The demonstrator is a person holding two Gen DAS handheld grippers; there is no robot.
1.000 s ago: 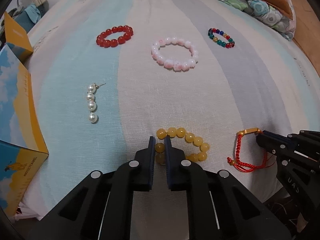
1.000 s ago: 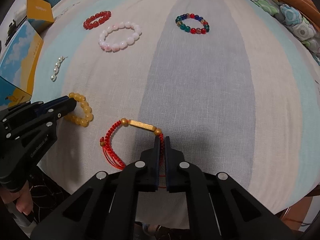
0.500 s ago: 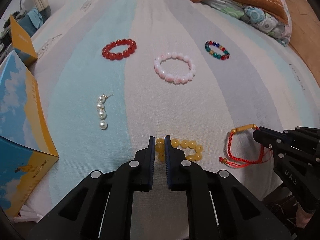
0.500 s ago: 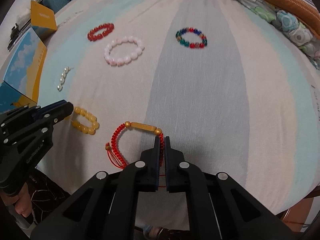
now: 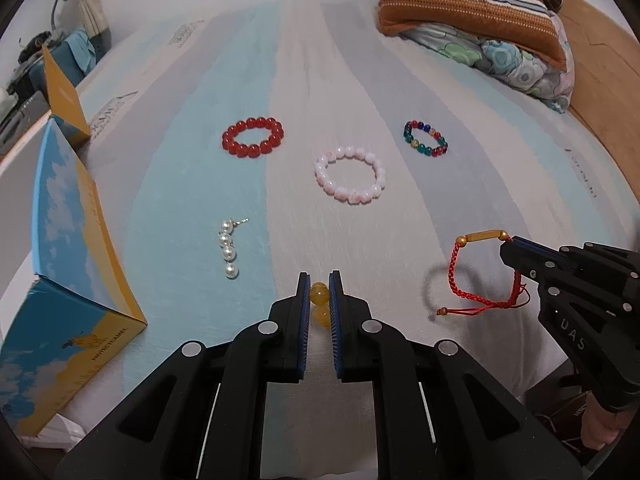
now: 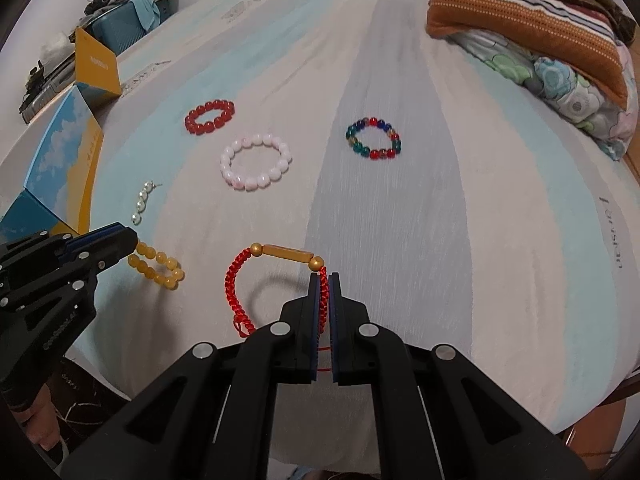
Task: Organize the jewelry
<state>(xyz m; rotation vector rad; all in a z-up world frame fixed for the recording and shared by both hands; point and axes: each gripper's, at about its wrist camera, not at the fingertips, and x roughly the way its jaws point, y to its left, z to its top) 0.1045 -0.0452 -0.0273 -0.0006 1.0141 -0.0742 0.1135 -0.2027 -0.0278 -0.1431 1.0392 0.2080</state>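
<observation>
My left claw [image 5: 319,280] is pinching the yellow bead bracelet [image 6: 157,270] between its blue pads; from the right wrist view the loop hangs off the claw tips, just above the striped bedsheet [image 5: 400,80]. My right claw [image 6: 324,280] is pressed together on the red cord bracelet [image 6: 244,284], gripping the braided cord just below the gold bead at one end of its gold tube. That bracelet is lifted clear of the sheet, with its shadow lying on the fabric underneath, and its loose knotted tail dangles down.

A little farther out on my left, a short string of pearls [image 5: 228,251] lies on the light blue stripe, near the blue and yellow box [image 5: 68,272] that sits at the bed's left edge. Beyond that, in the middle of the bed, the pink bead bracelet [image 5: 350,180] lies flat as an open ring. The red bead bracelet [image 5: 253,137] sits farther back to its left, and the multicolour bead bracelet [image 5: 425,139] lies to its right on the grey stripe, all three well apart from each other.

At the far right corner, folded patterned blankets [image 5: 472,12] are stacked on the bed.
</observation>
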